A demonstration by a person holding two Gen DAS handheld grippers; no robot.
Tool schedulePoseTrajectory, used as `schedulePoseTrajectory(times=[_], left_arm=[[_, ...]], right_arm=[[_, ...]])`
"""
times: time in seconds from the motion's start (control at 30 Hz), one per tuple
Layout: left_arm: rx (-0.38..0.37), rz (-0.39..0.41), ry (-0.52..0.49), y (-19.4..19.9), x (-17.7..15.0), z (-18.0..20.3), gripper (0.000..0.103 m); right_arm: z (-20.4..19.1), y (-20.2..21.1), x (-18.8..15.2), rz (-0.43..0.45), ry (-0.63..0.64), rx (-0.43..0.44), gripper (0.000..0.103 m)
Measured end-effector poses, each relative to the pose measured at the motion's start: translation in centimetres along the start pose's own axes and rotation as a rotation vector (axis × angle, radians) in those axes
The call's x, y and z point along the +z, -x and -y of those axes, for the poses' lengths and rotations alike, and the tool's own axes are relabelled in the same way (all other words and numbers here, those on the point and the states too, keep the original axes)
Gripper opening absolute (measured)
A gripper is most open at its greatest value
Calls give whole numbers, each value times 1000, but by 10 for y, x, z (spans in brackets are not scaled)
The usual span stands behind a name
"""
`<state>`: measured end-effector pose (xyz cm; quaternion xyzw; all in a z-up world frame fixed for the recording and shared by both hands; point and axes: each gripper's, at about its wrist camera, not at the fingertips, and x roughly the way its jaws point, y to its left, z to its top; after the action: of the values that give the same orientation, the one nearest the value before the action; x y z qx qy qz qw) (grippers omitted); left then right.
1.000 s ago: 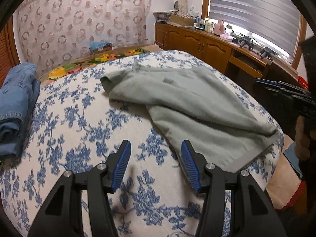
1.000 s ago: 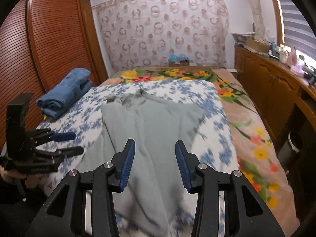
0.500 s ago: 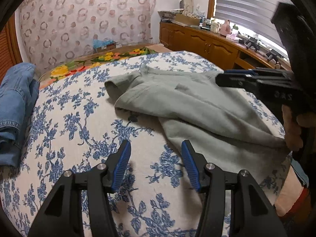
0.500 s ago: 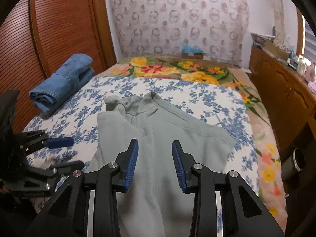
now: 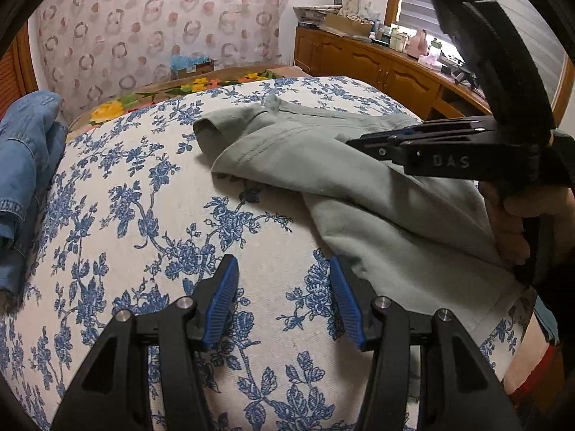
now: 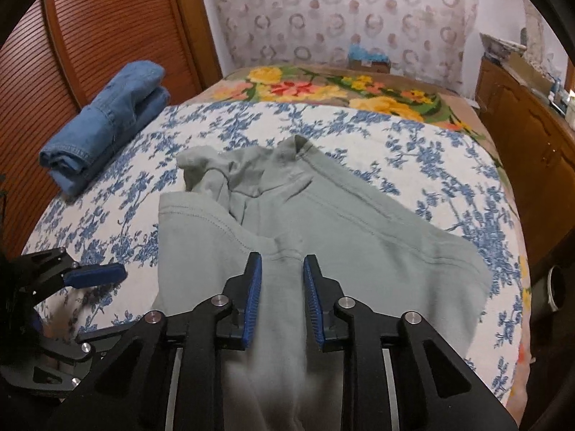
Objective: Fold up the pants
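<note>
Grey-green pants [image 6: 341,222] lie crumpled on the bed, waistband end far, one leg running toward me. My right gripper [image 6: 282,287] hovers over the crotch seam with its jaws closing; fabric shows in the narrow gap, but the pads are not pressing on it. From the left wrist view the right gripper [image 5: 363,142] reaches in from the right above the pants [image 5: 309,158], held by a person's hand [image 5: 514,222]. My left gripper [image 5: 284,298] stands open over the bedspread, its right finger beside the pants' near edge, nothing between its fingers.
A blue-and-white floral bedspread [image 5: 143,215] covers the bed. Folded blue jeans [image 6: 107,122] lie at its left edge by a slatted wooden wardrobe [image 6: 90,36]. A wooden cabinet [image 5: 377,68] with clutter runs along the right wall. The left gripper [image 6: 86,280] shows low left.
My right gripper has come forward and down over the pants, and its jaws have narrowed. It has entered the left wrist view from the right. The left gripper crept slightly closer to the bed.
</note>
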<state>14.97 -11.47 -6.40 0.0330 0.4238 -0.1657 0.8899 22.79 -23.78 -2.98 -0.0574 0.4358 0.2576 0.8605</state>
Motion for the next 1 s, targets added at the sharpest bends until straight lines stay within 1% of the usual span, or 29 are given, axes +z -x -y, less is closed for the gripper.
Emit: schedulePoseTrajectory(times=[0.03, 0.07, 0.13, 0.23, 0.33, 0.5, 0.6, 0.7, 0.9, 1.0], left_arm=[[0, 0, 0, 0, 0, 0, 52], [3, 0, -2, 0, 0, 0, 52], [13, -3, -10, -1, 1, 2, 52], [27, -6, -22, -2, 1, 5, 52], [25, -5, -20, -1, 1, 4, 52], [21, -4, -16, -1, 1, 3, 52], [29, -6, -23, -2, 1, 3, 52], [28, -5, -22, -2, 1, 4, 52], [32, -6, -25, -3, 2, 5, 52], [32, -6, -26, -3, 1, 6, 52]], right_arm=[[0, 0, 0, -3, 4, 0, 9], [-1, 0, 0, 0, 5, 2, 8], [-1, 4, 1, 10, 8, -1, 3], [0, 17, 5, 53, 12, -11, 1], [7, 37, 11, 114, 0, -35, 1], [28, 59, 19, 166, -26, -76, 1], [42, 65, 19, 173, -44, -100, 1], [56, 67, 16, 170, -52, -149, 1], [88, 58, 4, 139, -97, -248, 1], [102, 54, -4, 130, -134, -260, 1]])
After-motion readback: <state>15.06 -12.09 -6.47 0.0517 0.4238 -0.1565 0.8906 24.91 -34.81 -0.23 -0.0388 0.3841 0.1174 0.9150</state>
